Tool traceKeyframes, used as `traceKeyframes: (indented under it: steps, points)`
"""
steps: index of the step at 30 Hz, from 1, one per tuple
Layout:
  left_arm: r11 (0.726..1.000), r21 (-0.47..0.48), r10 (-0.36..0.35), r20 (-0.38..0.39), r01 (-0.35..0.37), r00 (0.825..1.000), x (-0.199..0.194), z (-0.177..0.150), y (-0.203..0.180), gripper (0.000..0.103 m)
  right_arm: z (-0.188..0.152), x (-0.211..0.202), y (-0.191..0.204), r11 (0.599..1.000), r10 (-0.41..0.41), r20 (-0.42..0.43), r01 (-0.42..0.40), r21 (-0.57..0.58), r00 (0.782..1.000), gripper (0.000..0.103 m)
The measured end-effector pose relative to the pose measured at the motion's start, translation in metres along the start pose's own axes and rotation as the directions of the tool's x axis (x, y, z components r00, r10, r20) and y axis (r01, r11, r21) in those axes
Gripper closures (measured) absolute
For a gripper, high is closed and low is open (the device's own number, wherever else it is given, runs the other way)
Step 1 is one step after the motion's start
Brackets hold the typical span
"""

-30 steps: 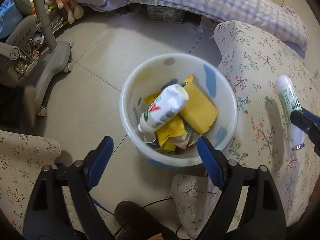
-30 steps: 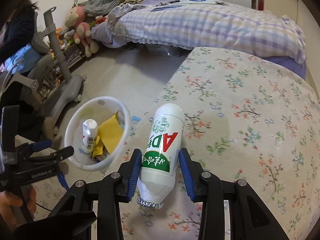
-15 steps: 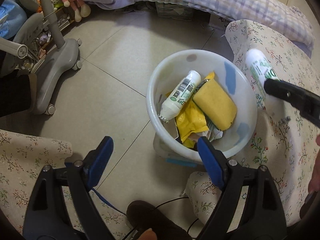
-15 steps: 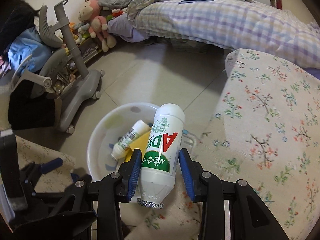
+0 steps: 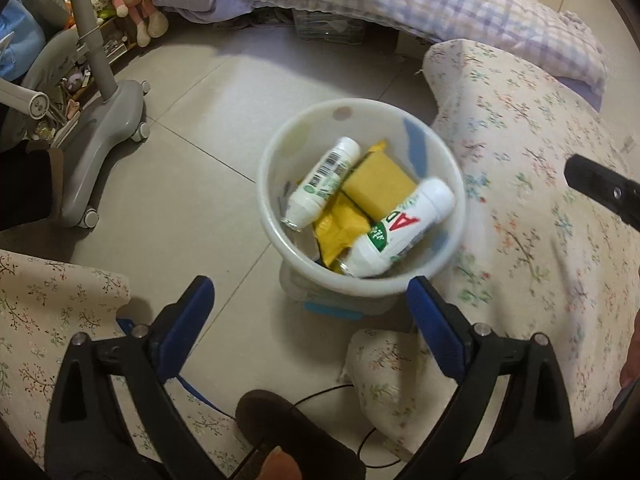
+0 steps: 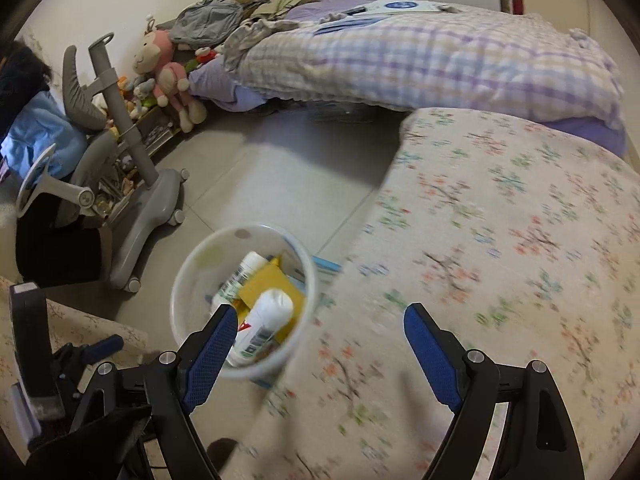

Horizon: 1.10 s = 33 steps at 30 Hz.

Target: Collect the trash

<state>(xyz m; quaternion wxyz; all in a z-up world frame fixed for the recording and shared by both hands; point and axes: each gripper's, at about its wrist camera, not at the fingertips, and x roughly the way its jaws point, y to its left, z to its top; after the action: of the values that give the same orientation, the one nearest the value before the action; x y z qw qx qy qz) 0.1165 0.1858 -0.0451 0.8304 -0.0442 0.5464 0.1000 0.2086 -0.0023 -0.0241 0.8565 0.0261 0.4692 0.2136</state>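
A white plastic bin (image 5: pixel 276 152) stands on the floor beside a floral-covered seat. In it lie a white AD bottle (image 5: pixel 400 232), a second white bottle (image 5: pixel 324 182), a yellow sponge (image 5: pixel 378 188) and a yellow wrapper (image 5: pixel 340 232). My left gripper (image 5: pixel 308 312) is open and empty, just in front of the bin. My right gripper (image 6: pixel 316 344) is open and empty, above the seat edge to the right of the bin (image 6: pixel 188 280); one of its fingers shows in the left wrist view (image 5: pixel 600 188).
The floral seat cover (image 6: pixel 500 264) fills the right side. A grey chair base on wheels (image 5: pixel 100 140) stands left of the bin. A bed with a checked quilt (image 6: pixel 400 52) and plush toys (image 6: pixel 160 68) lie beyond. A dark shoe (image 5: pixel 288 432) and a cable are at the bottom.
My right gripper has opened and the AD bottle has dropped into the bin. The right gripper has drawn back to the right over the seat. The left gripper stays open.
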Motion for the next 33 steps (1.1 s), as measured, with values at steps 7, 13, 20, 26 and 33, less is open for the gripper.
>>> traceKeyframes:
  steps: [7,13,20,26,33]
  points:
    - [0.995,0.05,-0.088,0.008,0.088,0.996,-0.039,-0.023,-0.038,0.005,-0.047,-0.064,-0.048,0.987,-0.157,-0.01,0.157,0.039,0.988,0.016]
    - [0.992,0.063,-0.117,0.061,0.113,0.991,-0.071,-0.038,-0.065,0.005,-0.094,-0.133,-0.076,0.963,-0.256,0.062,0.249,0.098,0.965,0.016]
    - [0.989,0.134,-0.081,0.14,0.062,0.987,-0.093,-0.063,-0.093,0.005,-0.131,-0.176,-0.095,0.926,-0.365,0.151,0.342,0.161,0.919,0.016]
    - [0.987,0.159,-0.055,0.22,0.02,0.974,-0.106,-0.078,-0.111,0.005,-0.143,-0.173,-0.109,0.897,-0.434,0.139,0.414,0.153,0.89,0.016]
    - [0.983,0.179,-0.074,0.248,0.03,0.966,-0.107,-0.084,-0.122,0.005,-0.141,-0.186,-0.115,0.9,-0.424,0.194,0.388,0.197,0.884,0.016]
